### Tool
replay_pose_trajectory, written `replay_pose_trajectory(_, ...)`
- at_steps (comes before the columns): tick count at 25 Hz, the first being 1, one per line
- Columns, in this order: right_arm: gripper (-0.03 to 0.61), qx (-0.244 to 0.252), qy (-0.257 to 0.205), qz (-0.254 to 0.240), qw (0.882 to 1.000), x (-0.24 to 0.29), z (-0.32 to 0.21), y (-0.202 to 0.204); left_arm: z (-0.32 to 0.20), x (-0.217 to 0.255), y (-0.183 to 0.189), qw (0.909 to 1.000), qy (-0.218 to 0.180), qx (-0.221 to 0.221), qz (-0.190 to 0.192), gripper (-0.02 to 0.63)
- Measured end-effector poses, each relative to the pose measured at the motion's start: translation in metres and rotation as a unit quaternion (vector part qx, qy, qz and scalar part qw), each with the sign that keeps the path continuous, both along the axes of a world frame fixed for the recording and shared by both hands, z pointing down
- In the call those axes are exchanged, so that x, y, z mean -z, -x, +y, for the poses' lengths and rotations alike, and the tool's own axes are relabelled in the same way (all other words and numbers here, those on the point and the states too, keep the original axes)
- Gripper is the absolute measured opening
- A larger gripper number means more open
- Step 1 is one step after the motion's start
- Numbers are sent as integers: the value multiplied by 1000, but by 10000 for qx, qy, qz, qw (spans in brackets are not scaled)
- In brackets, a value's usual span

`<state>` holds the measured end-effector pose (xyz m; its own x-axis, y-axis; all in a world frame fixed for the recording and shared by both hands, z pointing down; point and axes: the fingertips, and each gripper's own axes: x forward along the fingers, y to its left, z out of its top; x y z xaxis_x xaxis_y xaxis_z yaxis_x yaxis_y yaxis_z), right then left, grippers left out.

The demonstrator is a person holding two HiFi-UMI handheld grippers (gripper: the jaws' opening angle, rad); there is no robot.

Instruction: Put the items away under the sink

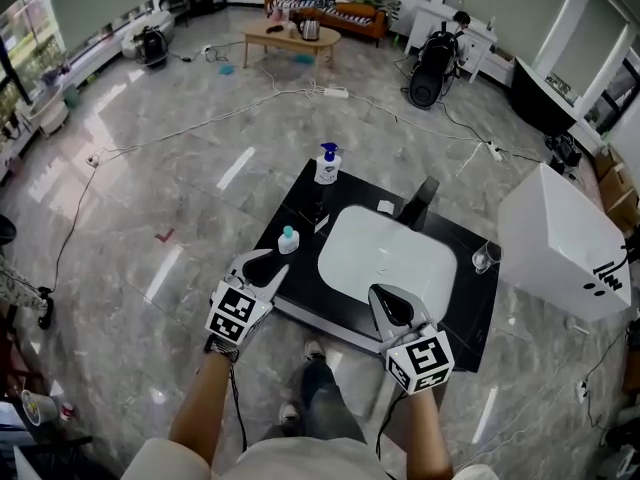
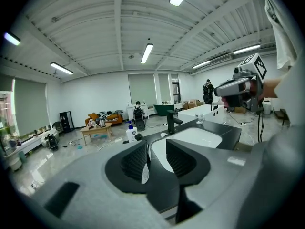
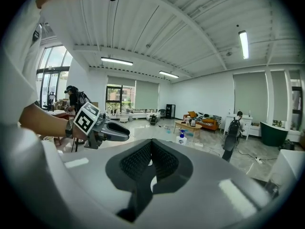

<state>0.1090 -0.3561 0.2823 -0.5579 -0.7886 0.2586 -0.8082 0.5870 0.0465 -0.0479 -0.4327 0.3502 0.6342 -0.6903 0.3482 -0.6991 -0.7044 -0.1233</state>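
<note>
Basin (image 1: 360, 248) rounded white, countertop (image 1: 470, 308) glossy black

Floor: grey glossy marble tiles (image 1: 150, 198); white power strip (image 1: 336, 92) w/ white cable (image 1: 300, 91) lying on it.
Far end: low wooden coffee table (image 1: 290, 36), metal kettle (image 1: 309, 29) on top; orange sofa (image 1: 330, 15) just behind.
Right side: big white box-shaped unit (image 1: 560, 243), on floor.

1. The left gripper (image 1: 268, 266) and the right gripper (image 1: 382, 295) are cased in pale grey, with black jaws lined by ribbed pads (image 2: 135, 161).
2. A white cube (image 1: 237, 313) printed with black square markers is carried on each.
3. A black cable (image 1: 238, 413) is trailed from the left one.
4. A pale short-sleeved top (image 1: 290, 463), dark trousers (image 1: 325, 408) and light shoes (image 1: 314, 349) are worn.
</note>
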Motion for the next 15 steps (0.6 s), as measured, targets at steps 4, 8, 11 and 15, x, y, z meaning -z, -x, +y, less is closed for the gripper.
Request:
replay_pose_trajectory(4,8,1,183,-17,9998,-19,-22,-2,-28,-30,4,9995,277,92,-115,141)
replay_pose_trajectory(8,8,21,358,-31,9994,-38,-42,-1,-48,-55,0,9986,493,53,-170,166)
replay_pose_trajectory(11,8,82,451,-26,9989,-48,-54,3,-61,-74,0,9976,645,59,-243,177)
replay_pose_trajectory(15,8,144,549,-33,9984,-59,-70,5,-79,-98,-2,9959,856,81,-269,194)
